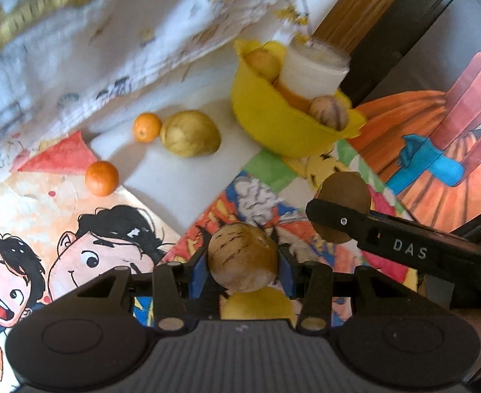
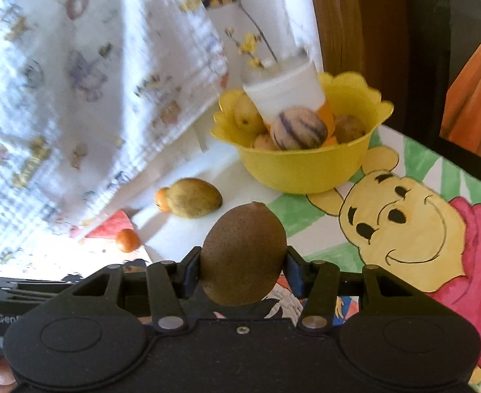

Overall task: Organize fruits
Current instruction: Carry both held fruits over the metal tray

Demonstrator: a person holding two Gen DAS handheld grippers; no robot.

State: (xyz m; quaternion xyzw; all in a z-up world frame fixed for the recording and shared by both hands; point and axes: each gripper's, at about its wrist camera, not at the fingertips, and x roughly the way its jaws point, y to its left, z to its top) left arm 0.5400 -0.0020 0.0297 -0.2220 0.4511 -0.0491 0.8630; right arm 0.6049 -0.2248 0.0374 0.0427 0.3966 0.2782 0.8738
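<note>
My left gripper (image 1: pixel 243 258) is shut on a tan striped pepino melon (image 1: pixel 242 257), held above the table. My right gripper (image 2: pixel 243 257) is shut on a brown kiwi (image 2: pixel 244 255); it also shows in the left wrist view (image 1: pixel 343 208) to the right of the left one. A yellow bowl (image 1: pixel 273 124) (image 2: pixel 305 173) stands ahead, holding several fruits, among them a striped pepino (image 2: pixel 298 128), and a white cup (image 1: pixel 312 72). On the table lie a yellow-green mango (image 1: pixel 189 133) (image 2: pixel 194 202) and two small oranges (image 1: pixel 147 127) (image 1: pixel 101 177).
The table is covered with cartoon drawings, with Winnie the Pooh (image 2: pixel 400 226) on the right. A patterned white cloth (image 1: pixel 93 49) hangs at the back left. A wooden frame (image 1: pixel 355 3) stands behind the bowl. A yellow fruit (image 1: pixel 256 304) lies under the left gripper.
</note>
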